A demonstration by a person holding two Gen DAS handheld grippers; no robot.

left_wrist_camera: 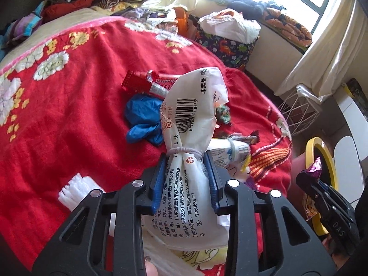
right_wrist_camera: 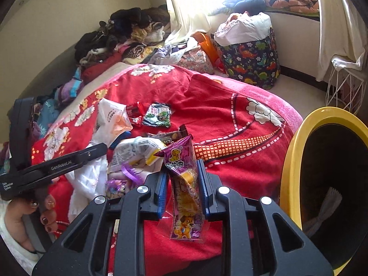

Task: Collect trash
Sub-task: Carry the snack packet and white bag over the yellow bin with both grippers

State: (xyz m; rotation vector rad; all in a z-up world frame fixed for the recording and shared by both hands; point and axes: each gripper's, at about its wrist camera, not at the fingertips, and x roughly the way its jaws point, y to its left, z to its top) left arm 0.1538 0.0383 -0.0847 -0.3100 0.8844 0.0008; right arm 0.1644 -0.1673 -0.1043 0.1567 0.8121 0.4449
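**Operator:** While both tools are loaded, I take the bed (right_wrist_camera: 230, 105) as my landmark: its red blanket (left_wrist_camera: 69, 115) carries nearly all the litter. Off the bed's foot-side edge stands the yellow-rimmed bin (right_wrist_camera: 289, 161), dark inside, with something pale already lying in it.

**Observer:** What is each tool holding?

**Operator:** The left gripper (left_wrist_camera: 185, 181) has its jaws clamped on a white printed bag (left_wrist_camera: 193, 119), tied at the neck with a hair band, lifted above the middle of the bed. The right gripper (right_wrist_camera: 182, 188) has its jaws closed on a purple snack wrapper (right_wrist_camera: 184, 184), near the bed edge closest to the bin.

**Observer:** And what remains on the bed?

**Operator:** Beyond the white bag lie a blue glove (left_wrist_camera: 142, 119) and a red wrapper (left_wrist_camera: 147, 81); more small wrappers sit towards the bin side.

**Observer:** Risks?

**Operator:** I judge the purple wrapper the weak point: it is thin, slick film, so it could slide out before I get over the rim. The white bag is top-heavy above the jaws and might flop and catch the bin edge. The two tools could also collide if both head for that one opening together.
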